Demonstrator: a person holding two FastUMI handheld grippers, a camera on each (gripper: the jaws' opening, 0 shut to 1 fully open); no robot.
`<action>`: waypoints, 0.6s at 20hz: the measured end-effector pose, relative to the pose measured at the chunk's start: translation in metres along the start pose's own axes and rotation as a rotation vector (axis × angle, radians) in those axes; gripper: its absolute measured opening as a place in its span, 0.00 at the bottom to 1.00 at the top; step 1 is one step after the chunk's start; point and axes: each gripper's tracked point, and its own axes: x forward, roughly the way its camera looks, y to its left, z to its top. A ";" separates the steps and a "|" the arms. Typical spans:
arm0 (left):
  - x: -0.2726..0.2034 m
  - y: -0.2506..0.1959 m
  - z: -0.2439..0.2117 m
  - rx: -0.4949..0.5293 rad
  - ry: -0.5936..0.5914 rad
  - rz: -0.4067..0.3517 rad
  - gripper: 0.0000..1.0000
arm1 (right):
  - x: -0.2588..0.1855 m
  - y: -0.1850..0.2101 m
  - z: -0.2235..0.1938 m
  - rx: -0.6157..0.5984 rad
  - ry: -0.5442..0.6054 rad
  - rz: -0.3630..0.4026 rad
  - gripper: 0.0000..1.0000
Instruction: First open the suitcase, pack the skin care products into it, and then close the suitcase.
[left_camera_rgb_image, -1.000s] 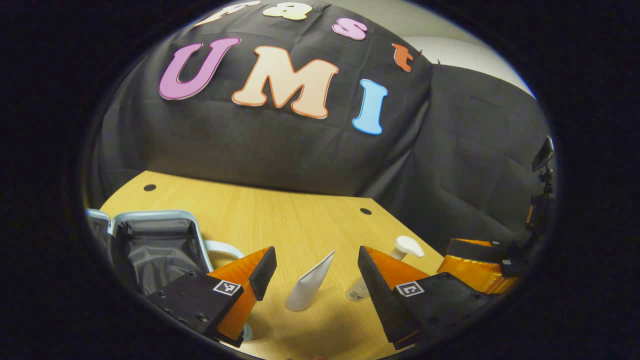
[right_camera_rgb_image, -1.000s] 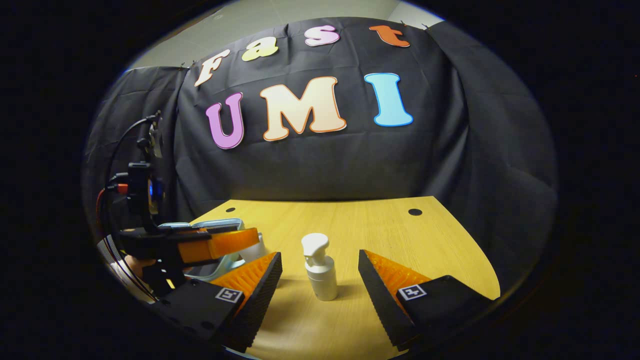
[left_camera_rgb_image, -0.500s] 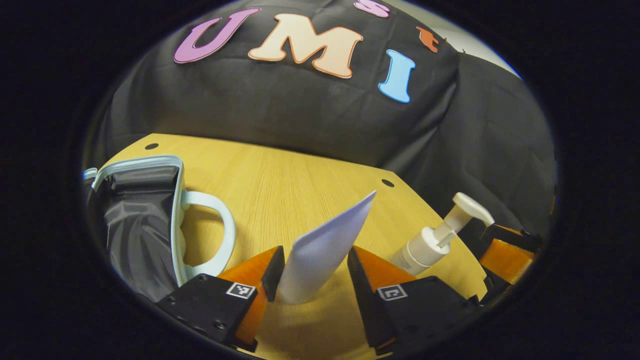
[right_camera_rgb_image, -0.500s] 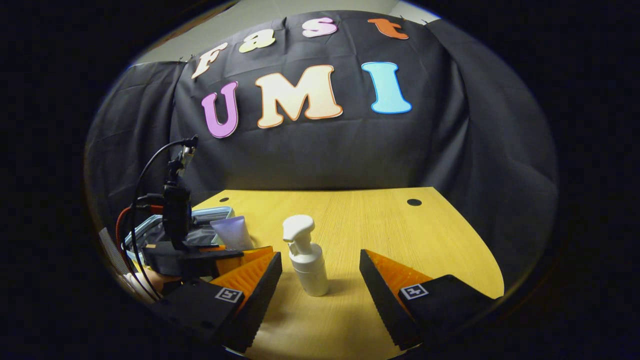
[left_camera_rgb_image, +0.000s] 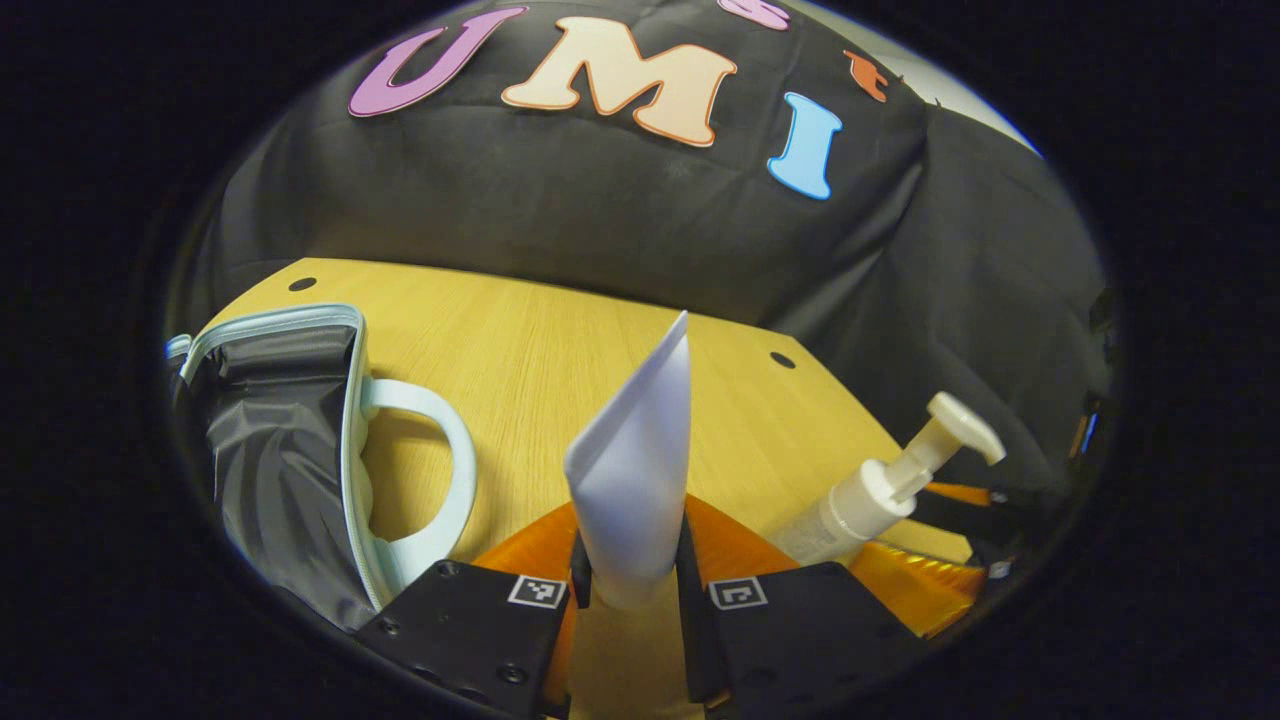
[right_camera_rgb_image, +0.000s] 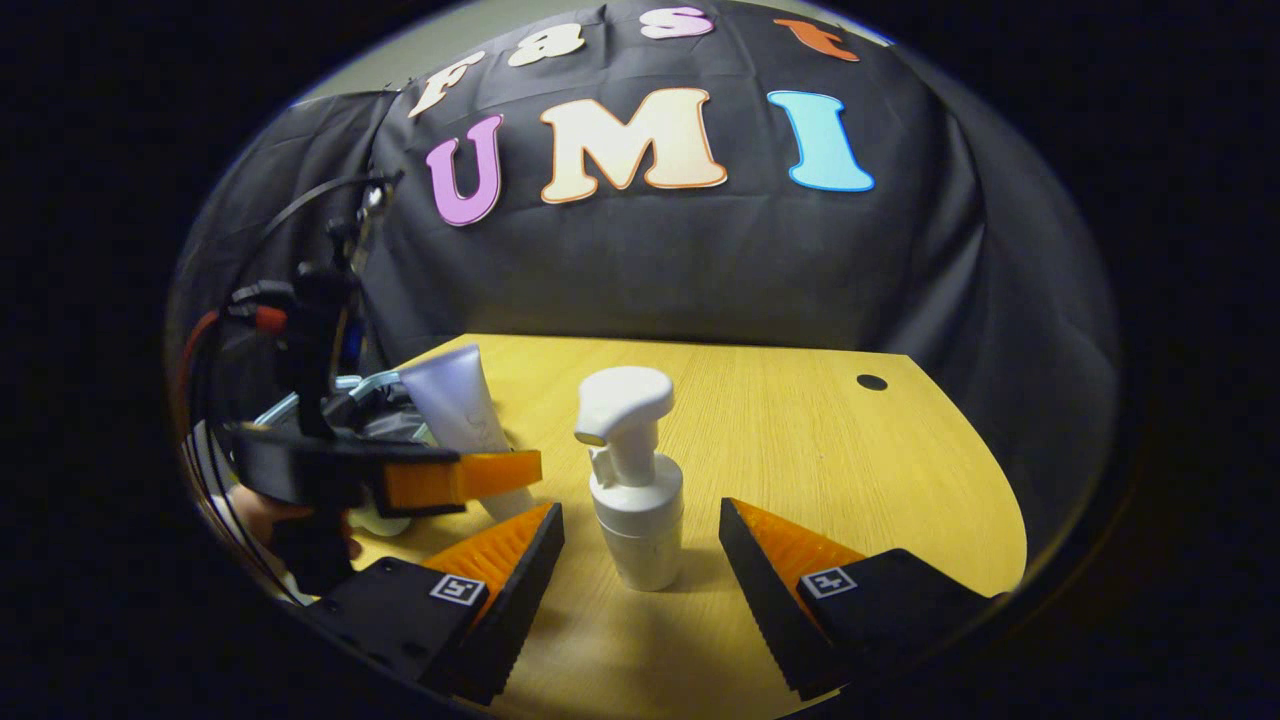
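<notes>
My left gripper is shut on a white squeeze tube, both fingers pressing its lower end while its flat seam points up. In the right gripper view the same tube stands in the left gripper. The open suitcase, pale blue with dark lining and a light handle, lies at the left. A white pump bottle stands upright on the wooden table, with my right gripper open on either side of it, not touching. That bottle also appears at the right in the left gripper view.
The table has round cable holes near its far edge. Black cloth walls close in the back and sides. A hand holds the left gripper with cables rising behind it.
My left gripper has shut on the tube and the tube now stands more upright. My right gripper has moved closer to the pump bottle, staying open.
</notes>
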 end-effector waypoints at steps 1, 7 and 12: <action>-0.008 0.000 0.010 0.002 -0.004 -0.008 0.37 | 0.005 0.002 -0.002 -0.012 0.006 0.005 0.98; -0.069 0.023 0.068 0.053 -0.065 0.009 0.37 | 0.024 0.006 -0.016 -0.076 0.021 0.006 0.94; -0.122 0.105 0.060 0.071 0.030 0.175 0.37 | 0.031 0.014 -0.015 -0.030 0.043 0.020 0.61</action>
